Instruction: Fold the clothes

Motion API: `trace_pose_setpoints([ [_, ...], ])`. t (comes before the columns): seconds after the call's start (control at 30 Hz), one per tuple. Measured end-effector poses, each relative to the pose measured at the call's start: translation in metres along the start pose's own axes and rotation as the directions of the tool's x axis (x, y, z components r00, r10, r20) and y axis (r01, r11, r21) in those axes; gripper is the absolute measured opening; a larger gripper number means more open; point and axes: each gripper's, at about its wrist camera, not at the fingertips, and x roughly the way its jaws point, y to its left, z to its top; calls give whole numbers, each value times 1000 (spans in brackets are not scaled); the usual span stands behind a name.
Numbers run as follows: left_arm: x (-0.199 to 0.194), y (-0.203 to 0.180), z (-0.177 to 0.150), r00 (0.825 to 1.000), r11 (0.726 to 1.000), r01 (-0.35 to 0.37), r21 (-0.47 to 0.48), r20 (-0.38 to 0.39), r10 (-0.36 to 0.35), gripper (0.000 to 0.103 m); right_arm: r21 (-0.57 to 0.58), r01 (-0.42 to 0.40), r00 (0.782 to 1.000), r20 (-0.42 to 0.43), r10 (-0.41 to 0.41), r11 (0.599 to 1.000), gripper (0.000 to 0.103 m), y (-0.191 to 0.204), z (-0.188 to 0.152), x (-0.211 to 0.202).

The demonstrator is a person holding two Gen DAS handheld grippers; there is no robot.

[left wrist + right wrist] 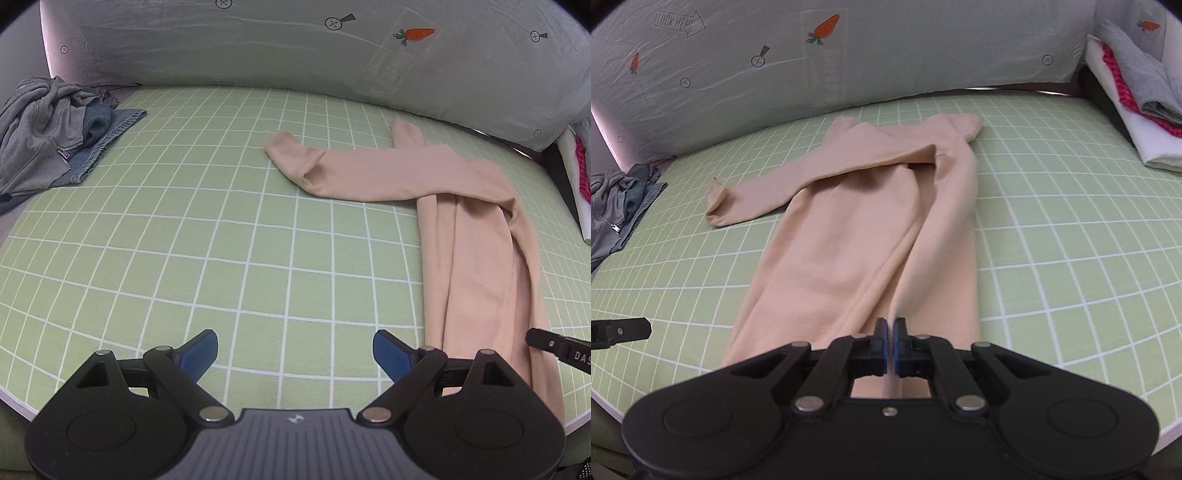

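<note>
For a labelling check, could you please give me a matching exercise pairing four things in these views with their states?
Things:
1. left hand-held gripper
2. right hand-held gripper
3. grey hoodie
4. peach top

States:
A. crumpled in a heap on denim
B. open above the green sheet
C. shut on fabric
D. spread out, one sleeve crossed over

Pairs: 1-B, 2-C, 3-A, 4-D

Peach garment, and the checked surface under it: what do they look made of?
Peach garment: looks like a thin, stretchy knit, matte; it drapes in soft rounded folds and bunches where the right gripper pinches its hem. Exact fibre unclear.
Checked surface: probably a woven cotton-like sheet, matte green with white printed lines, lying smooth and taut.
</note>
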Motion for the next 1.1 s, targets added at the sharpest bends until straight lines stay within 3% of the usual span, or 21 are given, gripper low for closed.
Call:
trace_pose_setpoints([
  [0.13,1,5,3,1000,1000,7,-3,1,-7,91,80,-56,996,-68,61,995,16,3,-5,15],
  [0.23,2,5,4,1000,1000,14,4,-4,-13,91,140,-73,996,-43,80,987,24,-1,-8,5],
  [0.37,7,3,2,999,1000,22,12,-27,-22,91,212,-31,999,12,29,977,25,-14,-6,-10],
  [0.5,10,-1,1,999,999,23,23,-41,-22,91,236,16,999,-42,-7,972,24,-26,-12,-2],
  [0.67,10,-1,7,1000,1000,10,4,-24,-10,91,183,19,998,-63,-8,983,25,-20,-15,5],
  [0.83,14,-2,18,1000,1000,-7,-17,-12,7,91,141,26,1000,-15,-24,990,26,-20,2,4],
  [1.03,26,-4,41,999,998,-35,-48,18,36,92,76,65,997,42,-68,995,36,-22,30,11],
  [1.1,33,-4,50,999,998,-46,-51,23,47,95,57,87,994,58,-90,995,50,-23,40,17],
])
